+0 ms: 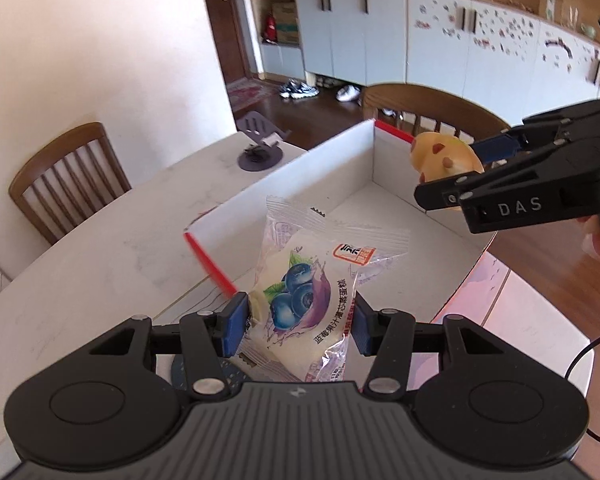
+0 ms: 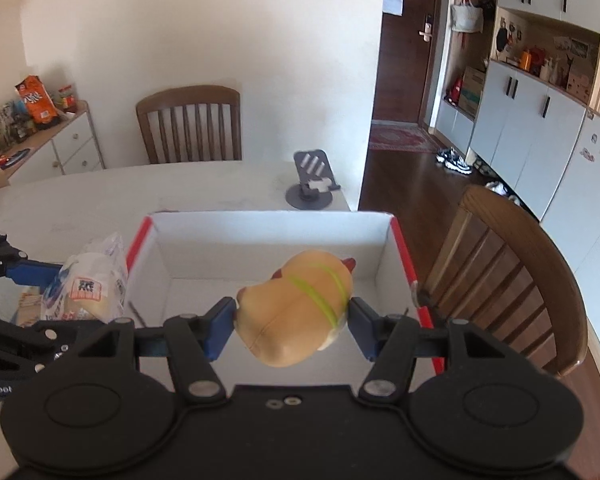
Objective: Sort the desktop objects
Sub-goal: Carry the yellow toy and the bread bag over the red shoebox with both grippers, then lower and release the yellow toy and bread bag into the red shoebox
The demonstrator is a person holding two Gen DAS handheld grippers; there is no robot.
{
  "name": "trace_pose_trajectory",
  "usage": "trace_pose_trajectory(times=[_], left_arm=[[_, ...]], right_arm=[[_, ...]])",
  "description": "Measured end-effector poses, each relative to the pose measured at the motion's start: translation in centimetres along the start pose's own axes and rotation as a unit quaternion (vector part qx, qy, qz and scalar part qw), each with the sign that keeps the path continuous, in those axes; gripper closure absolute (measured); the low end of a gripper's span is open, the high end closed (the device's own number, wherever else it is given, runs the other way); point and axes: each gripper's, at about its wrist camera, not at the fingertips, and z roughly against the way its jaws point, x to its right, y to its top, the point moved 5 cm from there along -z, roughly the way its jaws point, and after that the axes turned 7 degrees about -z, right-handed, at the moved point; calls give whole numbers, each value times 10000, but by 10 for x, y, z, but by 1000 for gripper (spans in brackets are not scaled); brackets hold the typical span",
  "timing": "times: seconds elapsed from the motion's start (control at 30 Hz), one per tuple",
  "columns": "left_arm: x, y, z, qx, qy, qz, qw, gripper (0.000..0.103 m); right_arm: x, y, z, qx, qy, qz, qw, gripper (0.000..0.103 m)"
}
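My left gripper [image 1: 300, 320] is shut on a clear snack packet with a blueberry picture [image 1: 312, 296] and holds it above the near left corner of a white cardboard box with red edges [image 1: 296, 178]. The packet also shows in the right wrist view [image 2: 88, 280], just left of the box's left wall. My right gripper [image 2: 292, 320] is shut on a tan hot-dog toy with a green stripe [image 2: 296, 308] and holds it over the open box [image 2: 268, 226]. In the left wrist view the right gripper [image 1: 456, 168] and toy [image 1: 440, 156] hang over the box's right side.
The box stands on a white table [image 1: 100, 248]. A grey phone stand [image 2: 312, 180] sits on the table behind the box. Wooden chairs stand at the far side [image 2: 190, 124] and right side [image 2: 516, 276]. A black cable [image 1: 588, 352] runs off the table's right edge.
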Motion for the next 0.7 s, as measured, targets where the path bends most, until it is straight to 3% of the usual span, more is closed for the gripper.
trace_pose_trajectory(times=[0.47,0.7], left_arm=[[26,22,-71,-648,-192,-822,9943,52],[37,20,-93,-1076,-304,-981,9889,51]], right_arm=[[28,11,-74,-807,224,-79,9965,42],[23,5,-103,-1213,335,86,9920,41]])
